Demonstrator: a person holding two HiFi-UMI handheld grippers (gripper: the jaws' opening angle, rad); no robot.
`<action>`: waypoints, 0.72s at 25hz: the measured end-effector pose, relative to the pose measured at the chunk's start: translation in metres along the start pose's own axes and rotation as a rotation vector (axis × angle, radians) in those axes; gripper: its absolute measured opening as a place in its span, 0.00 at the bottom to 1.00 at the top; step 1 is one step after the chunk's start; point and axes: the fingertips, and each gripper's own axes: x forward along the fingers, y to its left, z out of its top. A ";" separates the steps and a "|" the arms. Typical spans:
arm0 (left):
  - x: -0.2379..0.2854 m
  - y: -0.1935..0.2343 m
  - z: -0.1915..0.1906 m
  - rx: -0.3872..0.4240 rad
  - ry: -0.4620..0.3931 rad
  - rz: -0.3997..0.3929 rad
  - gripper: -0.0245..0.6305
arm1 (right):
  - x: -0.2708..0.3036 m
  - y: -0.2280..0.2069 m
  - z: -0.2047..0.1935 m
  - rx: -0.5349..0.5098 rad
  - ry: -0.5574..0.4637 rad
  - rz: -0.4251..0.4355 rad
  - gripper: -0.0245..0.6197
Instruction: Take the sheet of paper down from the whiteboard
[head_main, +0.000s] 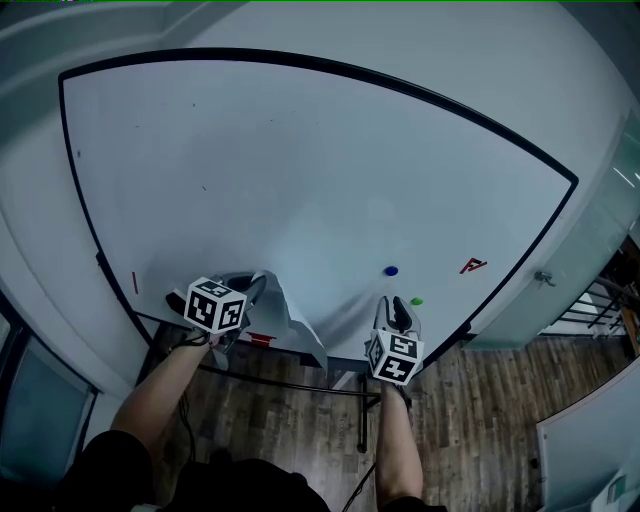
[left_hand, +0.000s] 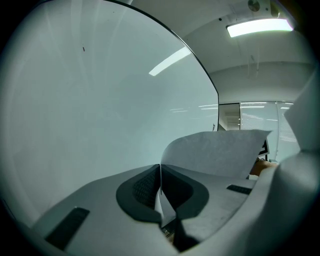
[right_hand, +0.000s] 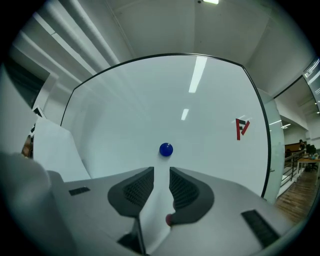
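**Placement.** The paper (head_main: 293, 315) hangs at the lower edge of the whiteboard (head_main: 300, 160), curled and bent away from the board face. No magnet sits on it. We judge that it is free of the board and carried by one edge only, which would account for the curl. The blue magnet (head_main: 391, 270) and the green magnet (head_main: 416, 300) sit on bare board to the right of the paper. We take them to be the fasteners, left on the board so that they do not drop. The person holds both grippers low and near the board, one on each side of the paper.

**Left gripper** (head_main: 255, 288). In the left gripper view the jaws are closed flat on the paper's edge. The thin sheet runs between the pads and then rises and folds over to the right. This gripper alone bears the paper.

**Right gripper** (head_main: 395, 303). In the right gripper view the jaws stand moderately apart with a clear gap, and the blue magnet lies in line beyond them. We see nothing pressed between the pads. A small red spot shows low by one jaw, and we cannot tell what it is. This gripper is just beside the green magnet, but we cannot tell whether they touch.
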 end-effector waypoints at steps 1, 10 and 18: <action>0.000 -0.002 -0.002 0.003 0.004 -0.002 0.07 | -0.002 0.000 -0.004 0.004 0.004 0.000 0.20; -0.007 -0.009 -0.009 0.011 0.010 -0.001 0.07 | -0.014 0.003 -0.019 0.022 0.023 0.007 0.13; -0.013 -0.012 -0.009 0.013 0.009 0.009 0.07 | -0.020 0.009 -0.025 0.030 0.033 0.026 0.11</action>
